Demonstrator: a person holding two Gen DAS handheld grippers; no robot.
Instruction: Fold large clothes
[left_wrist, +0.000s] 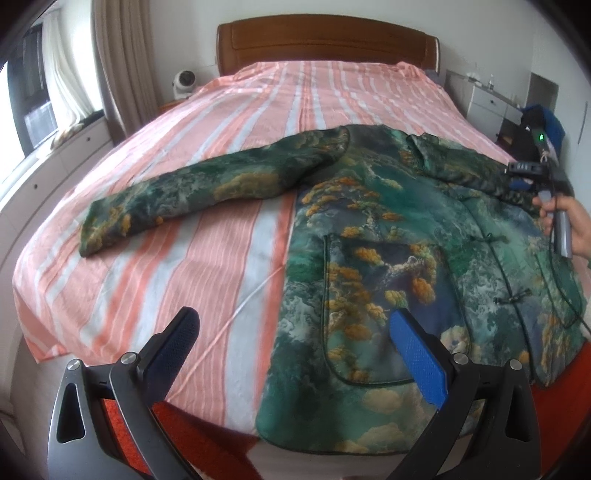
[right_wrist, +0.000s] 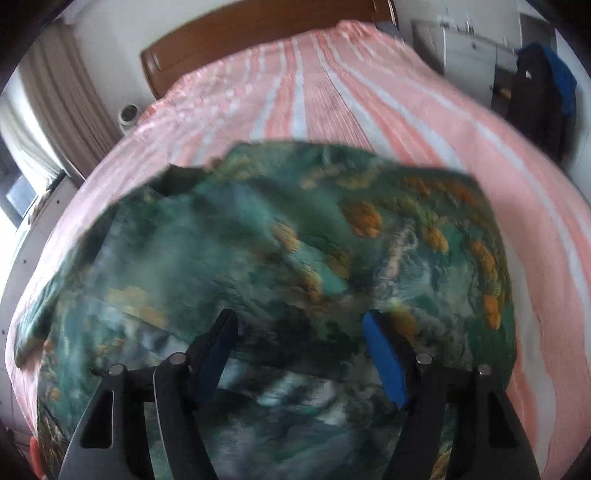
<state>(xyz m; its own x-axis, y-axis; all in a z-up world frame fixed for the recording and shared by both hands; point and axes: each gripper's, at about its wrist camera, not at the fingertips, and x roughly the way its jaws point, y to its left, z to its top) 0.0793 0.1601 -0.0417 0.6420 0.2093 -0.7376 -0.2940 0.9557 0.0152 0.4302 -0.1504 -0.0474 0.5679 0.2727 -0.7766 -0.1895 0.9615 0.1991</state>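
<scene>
Lying flat across the near half of the bed (left_wrist: 184, 155), the green printed jacket (left_wrist: 388, 229) faces up, buttons and a patch pocket showing, with one sleeve (left_wrist: 192, 192) stretched out to the left over the pink-and-white striped sheet (left_wrist: 280, 96). We hold our left gripper (left_wrist: 295, 343) above the jacket's lower hem, its jaws spread wide with nothing between them; the blue-padded finger hangs over the pocket, the other over bare sheet. Our right gripper (right_wrist: 299, 332) is also wide apart, hovering close over the jacket body, and the motion blur in its view keeps us from seeing whether the fingers touch the cloth. In the left wrist view our right hand (left_wrist: 565, 221) grips that tool's handle at the jacket's far right edge, a thin black cable trailing over the fabric beside it. Around the bed we see a wooden headboard (left_wrist: 325, 40), a small white fan (left_wrist: 186, 83) on the left, curtains (left_wrist: 122, 59) by the window, white drawers (left_wrist: 491, 99) on the right, and dark and blue clothing (right_wrist: 546, 85) hung near them.
</scene>
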